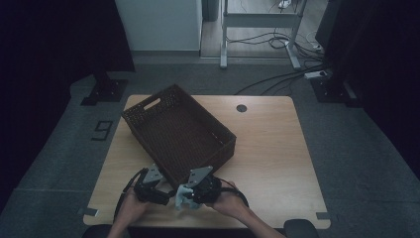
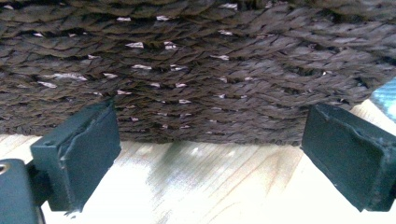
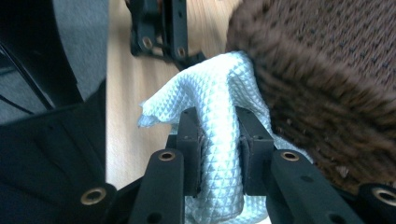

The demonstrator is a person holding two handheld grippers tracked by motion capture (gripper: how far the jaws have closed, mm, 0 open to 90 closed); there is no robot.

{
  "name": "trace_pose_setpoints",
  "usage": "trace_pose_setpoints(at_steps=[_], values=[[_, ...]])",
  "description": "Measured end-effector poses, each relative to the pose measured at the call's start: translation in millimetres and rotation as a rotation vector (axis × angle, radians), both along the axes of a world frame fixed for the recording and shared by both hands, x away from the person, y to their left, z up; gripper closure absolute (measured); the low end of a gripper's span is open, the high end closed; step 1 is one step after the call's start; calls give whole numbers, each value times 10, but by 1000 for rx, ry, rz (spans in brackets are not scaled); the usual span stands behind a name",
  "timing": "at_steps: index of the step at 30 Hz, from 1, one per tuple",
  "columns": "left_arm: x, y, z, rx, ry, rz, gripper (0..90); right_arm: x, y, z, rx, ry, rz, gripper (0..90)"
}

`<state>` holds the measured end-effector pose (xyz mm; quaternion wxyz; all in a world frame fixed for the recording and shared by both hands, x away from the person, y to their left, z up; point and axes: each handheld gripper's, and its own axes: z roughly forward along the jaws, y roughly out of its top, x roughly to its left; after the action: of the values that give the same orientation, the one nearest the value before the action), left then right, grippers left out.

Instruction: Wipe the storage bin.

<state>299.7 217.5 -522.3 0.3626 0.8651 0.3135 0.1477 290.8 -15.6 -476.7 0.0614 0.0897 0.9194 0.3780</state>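
- The right gripper [image 3: 219,140] has its jaws pinched tight on a bunched fold of the cloth [image 3: 219,93], a pale blue waffle-weave piece; the fabric rises between the pads and bulges out above and below them.
- In the high view the cloth [image 1: 182,197] hangs as a small light lump from the right gripper [image 1: 190,194], just above the table's near edge, between the two hands.
- The top of the cloth touches the near corner of the basket [image 3: 317,84], whose dark woven wall stands just to the right of the jaws in the right gripper view.
- The left gripper [image 2: 210,154] holds its jaws wide apart with nothing between them but bare table [image 2: 210,186]; both pads point at the basket wall [image 2: 196,70], close in front of them.
- In the high view the left gripper [image 1: 157,192] sits just beside the right one, both at the basket's near corner.
- The basket [image 1: 148,124] lies askew on the table [image 1: 277,148], one corner towards the person.
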Motion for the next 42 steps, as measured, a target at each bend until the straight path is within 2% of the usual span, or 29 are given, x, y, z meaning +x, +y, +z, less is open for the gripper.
trace_pose_setpoints(at_steps=[5,14,17,27,42], values=[[-2,1,-1,-5,1,2,42,27,9,-98,-38,13,-3,724],[-2,3,0,-5,0,2,42,66,1,-148,-52,21,-7,724],[-4,3,2,-6,-2,3,42,106,-50,-149,-64,9,-25,724],[-5,6,7,-6,-4,0,41,271,-249,-167,-77,13,-101,725],[-9,7,9,-4,-10,1,41,448,-518,-143,-76,18,-179,724]])
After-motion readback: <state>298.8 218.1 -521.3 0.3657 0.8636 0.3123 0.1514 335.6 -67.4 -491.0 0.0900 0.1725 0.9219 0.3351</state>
